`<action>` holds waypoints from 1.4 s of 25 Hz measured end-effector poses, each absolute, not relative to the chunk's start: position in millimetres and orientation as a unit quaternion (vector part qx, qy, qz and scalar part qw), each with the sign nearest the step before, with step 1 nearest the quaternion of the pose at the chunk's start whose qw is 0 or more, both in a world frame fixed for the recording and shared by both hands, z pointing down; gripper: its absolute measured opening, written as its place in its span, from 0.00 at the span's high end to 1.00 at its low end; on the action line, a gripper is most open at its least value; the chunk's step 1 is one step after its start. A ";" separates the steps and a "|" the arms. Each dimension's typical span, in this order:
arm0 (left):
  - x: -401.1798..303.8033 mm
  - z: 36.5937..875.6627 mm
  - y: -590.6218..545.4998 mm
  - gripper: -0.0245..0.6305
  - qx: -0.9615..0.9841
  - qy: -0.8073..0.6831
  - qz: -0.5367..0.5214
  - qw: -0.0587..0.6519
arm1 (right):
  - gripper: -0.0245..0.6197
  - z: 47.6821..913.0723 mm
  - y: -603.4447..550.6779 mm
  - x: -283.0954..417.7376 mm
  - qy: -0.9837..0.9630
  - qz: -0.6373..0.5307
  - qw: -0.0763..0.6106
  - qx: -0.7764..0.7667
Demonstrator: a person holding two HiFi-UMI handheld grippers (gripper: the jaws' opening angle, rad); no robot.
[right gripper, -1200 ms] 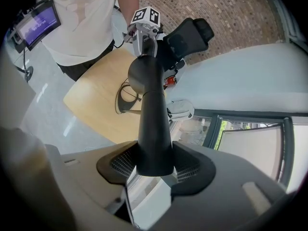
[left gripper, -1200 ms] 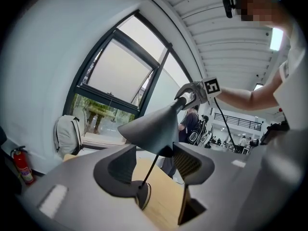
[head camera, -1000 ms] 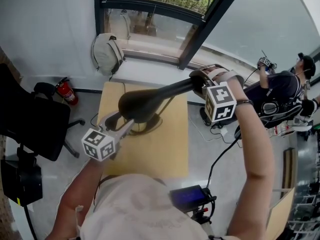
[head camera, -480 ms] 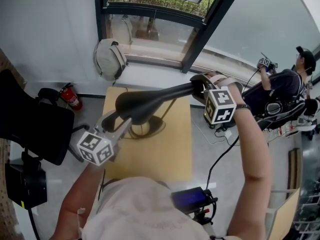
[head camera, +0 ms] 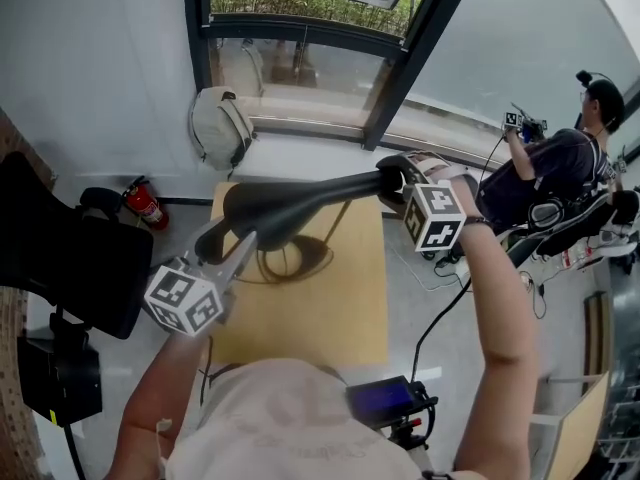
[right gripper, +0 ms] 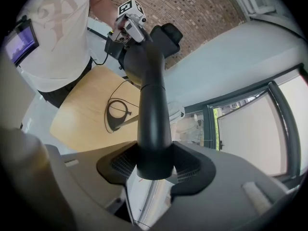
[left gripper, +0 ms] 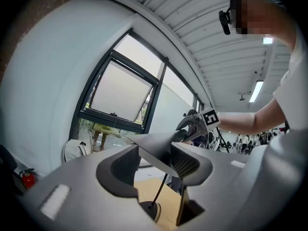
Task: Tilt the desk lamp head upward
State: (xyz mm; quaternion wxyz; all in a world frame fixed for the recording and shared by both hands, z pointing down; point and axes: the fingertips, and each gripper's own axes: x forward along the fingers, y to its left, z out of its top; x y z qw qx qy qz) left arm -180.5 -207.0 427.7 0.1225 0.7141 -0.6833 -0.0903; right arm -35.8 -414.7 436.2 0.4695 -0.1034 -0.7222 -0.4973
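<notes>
One lamp head (head camera: pixel 270 208) edge between closing left tool (left gripper: pixel 155 161) jaws; base (head camera: pixel 300 260) partly hidden.

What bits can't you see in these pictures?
- Head view: the lamp head covers part of the base and its own underside.
- Head view: the right claw, shut on the neck, hides its end.
- Left gripper view: a blur covers the person's face.

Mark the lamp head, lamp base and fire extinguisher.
lamp head (head camera: pixel 275 208): head view, middle of black shade.
lamp base (left gripper: pixel 147 211): left gripper view, dark disc.
fire extinguisher (head camera: pixel 146 208): head view, red body.
</notes>
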 end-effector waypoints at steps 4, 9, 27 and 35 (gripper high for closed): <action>-184.7 417.2 -209.4 0.65 0.711 -0.688 -0.089 0.118 | 0.60 439.3 -415.5 -36.4 -0.734 -0.485 0.466 -0.094; -187.9 405.6 -212.1 0.66 0.713 -0.687 -0.090 0.108 | 0.60 441.3 -413.5 -36.2 -0.750 -0.470 0.457 -0.085; -199.4 381.6 -224.7 0.66 0.715 -0.688 -0.076 0.097 | 0.60 446.7 -409.7 -34.8 -0.780 -0.434 0.449 -0.025; -197.0 356.3 -230.8 0.66 0.719 -0.689 -0.063 0.062 | 0.60 449.5 -409.7 -35.8 -0.807 -0.409 0.427 0.005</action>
